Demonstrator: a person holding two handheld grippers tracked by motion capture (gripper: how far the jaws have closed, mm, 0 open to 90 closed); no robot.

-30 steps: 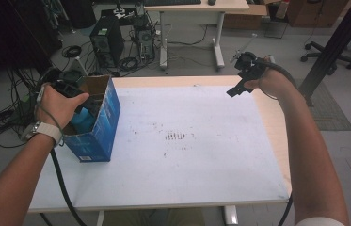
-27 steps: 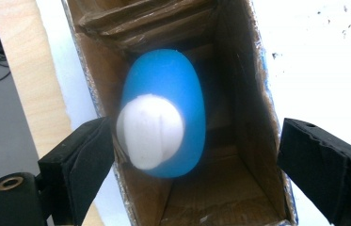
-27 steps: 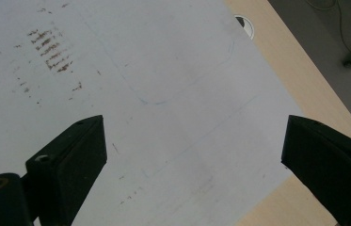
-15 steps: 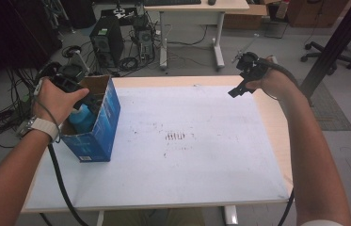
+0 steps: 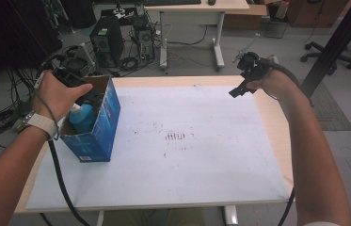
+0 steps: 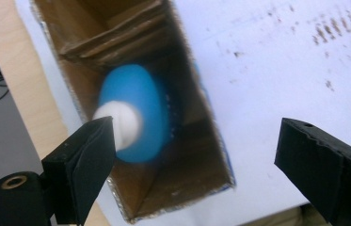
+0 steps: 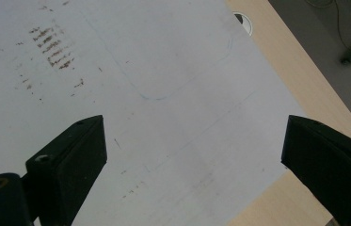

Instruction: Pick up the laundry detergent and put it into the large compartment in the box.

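Jaws wide and empty, the left gripper (image 6: 196, 155) hangs above the blue bottle (image 6: 138, 113) standing inside the open carton (image 5: 99, 127), while the right gripper (image 7: 194, 155), equally wide, waits clear over the bench (image 5: 201, 155).

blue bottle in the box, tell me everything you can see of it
The bottle is blue, rounded, smooth like plastic, with a white cap. It stands upright inside the open cardboard box at the table's left edge, its lower part hidden by the walls. The left tool hangs above it with jaws wide, not touching it. The picture is blurred, so no label can be read.
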